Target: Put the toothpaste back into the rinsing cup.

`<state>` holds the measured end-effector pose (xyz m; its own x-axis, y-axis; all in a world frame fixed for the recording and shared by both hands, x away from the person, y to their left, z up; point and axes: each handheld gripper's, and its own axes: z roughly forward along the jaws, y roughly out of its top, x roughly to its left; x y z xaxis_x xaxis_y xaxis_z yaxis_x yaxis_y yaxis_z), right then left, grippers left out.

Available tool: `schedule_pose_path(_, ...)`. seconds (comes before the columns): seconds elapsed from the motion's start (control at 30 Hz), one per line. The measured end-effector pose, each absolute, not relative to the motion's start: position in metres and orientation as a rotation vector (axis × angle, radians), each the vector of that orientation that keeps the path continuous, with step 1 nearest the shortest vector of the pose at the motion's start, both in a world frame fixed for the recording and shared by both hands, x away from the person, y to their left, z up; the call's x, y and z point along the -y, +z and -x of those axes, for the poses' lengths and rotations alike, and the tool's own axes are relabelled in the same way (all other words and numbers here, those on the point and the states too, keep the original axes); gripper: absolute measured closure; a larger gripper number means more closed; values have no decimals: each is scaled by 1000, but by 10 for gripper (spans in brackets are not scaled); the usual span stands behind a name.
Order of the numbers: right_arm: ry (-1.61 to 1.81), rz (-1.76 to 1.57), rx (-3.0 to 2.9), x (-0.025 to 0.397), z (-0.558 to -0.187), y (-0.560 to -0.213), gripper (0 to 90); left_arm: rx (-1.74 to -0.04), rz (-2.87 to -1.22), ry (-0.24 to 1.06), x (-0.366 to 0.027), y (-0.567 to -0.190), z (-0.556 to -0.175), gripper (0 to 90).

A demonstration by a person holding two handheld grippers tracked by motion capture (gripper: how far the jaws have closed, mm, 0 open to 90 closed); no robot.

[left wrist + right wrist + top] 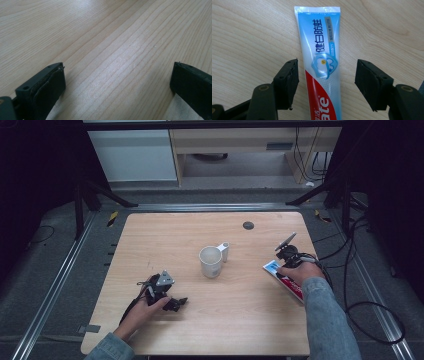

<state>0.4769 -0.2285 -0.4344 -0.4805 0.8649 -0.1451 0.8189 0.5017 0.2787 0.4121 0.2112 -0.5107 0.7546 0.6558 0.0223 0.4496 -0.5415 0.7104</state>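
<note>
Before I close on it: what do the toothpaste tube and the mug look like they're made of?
The toothpaste tube looks like soft glossy plastic laminate: printed skin, sheen, flat crimped end. The mug seems glazed ceramic, white and thick-rimmed, though plastic can't be excluded. The right gripper has its jaws open either side of the tube.

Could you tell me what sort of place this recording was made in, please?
Probably a lab or workshop set up for recording. A wooden table stands inside a dark metal frame, loose cables trail over the grey floor, and only a mug and a toothpaste tube are laid out.
</note>
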Motion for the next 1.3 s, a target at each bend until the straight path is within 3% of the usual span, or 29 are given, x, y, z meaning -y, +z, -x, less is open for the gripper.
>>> schedule_pose_path(0.5,204,-1433,-2543,227,-488,-455,451,-824,-2236,372,-211,-511,-412,0)
schedule_pose_path(1.1,189,-1463,-2589,228,-496,-465,462,-824,-2235,372,-211,-511,-412,0)
schedule_pose_path(1.3,169,-1464,-2592,227,-497,-465,512,-824,-2235,373,-211,-511,-412,0)
